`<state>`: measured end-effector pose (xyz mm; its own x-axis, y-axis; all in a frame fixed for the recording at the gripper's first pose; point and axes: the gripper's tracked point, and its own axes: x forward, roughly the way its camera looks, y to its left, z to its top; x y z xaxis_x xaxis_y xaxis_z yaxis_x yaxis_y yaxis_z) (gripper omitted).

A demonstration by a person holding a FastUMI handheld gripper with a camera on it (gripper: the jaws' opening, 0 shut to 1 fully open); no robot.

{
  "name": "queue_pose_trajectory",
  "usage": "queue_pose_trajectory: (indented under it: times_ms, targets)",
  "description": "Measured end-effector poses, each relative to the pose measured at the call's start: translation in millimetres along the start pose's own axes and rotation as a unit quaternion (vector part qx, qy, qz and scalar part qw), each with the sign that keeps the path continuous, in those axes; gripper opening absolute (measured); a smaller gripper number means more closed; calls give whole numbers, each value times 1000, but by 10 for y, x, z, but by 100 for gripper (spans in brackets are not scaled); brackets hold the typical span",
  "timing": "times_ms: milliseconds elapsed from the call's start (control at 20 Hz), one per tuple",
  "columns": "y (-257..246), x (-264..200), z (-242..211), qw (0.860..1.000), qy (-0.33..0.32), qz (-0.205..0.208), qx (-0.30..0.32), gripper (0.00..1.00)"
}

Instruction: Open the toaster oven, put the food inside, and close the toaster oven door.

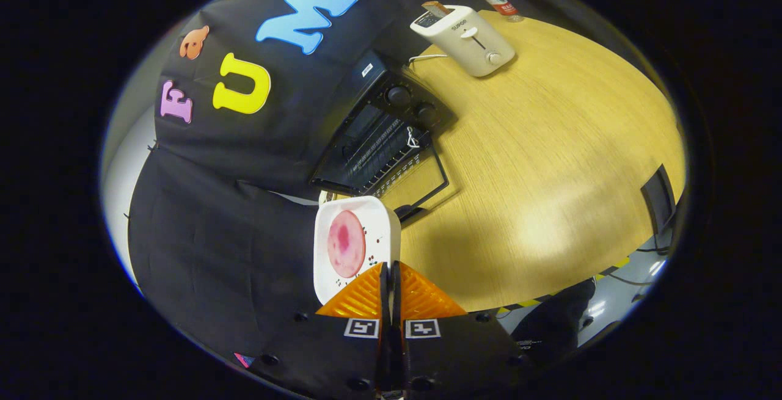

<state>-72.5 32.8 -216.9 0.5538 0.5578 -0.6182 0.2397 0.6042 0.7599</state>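
Toaster oven (382, 137) stood at the back of the wooden counter (550, 162), against the booth wall, door (415, 183) already dropped open and lying flat toward the front. Rack visible inside the cavity. So step one looked done.

Tool (391, 278) had its fingers drawn close together, only a thin slit between them, pinching the near rim of a white square plate (357, 247). Plate appeared lifted and tilted, held edge-on between the fingers, extending just ahead of them. On it lay the food (346, 243), a round pink slice, seated near the plate's centre.

Plate sat short of the oven, its far edge near the open door's front lip but apart from it as far as I could tell.

Remaining, by my reckoning: carry the plate forward over the door, set it on the rack, release, withdraw, then swing the door up shut. Roughly a third done.

Also on counter: a white pop-up toaster (467, 40) beyond the oven, a bottle (498, 0) behind it.
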Motion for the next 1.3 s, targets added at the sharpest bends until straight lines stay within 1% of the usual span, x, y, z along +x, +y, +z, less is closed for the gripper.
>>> queue_pose_trajectory:
  times_ms: [200,700,950,1050,1300]
  targets:
    - [120,298,67,1000,-16,3,13,2]
    - [95,1229,630,995,-47,0,93,2]
    - [100,1660,846,988,-56,0,143,2]
    - [60,1823,979,985,-69,-6,161,2]
    - [118,2085,1249,974,-108,3,197,2]
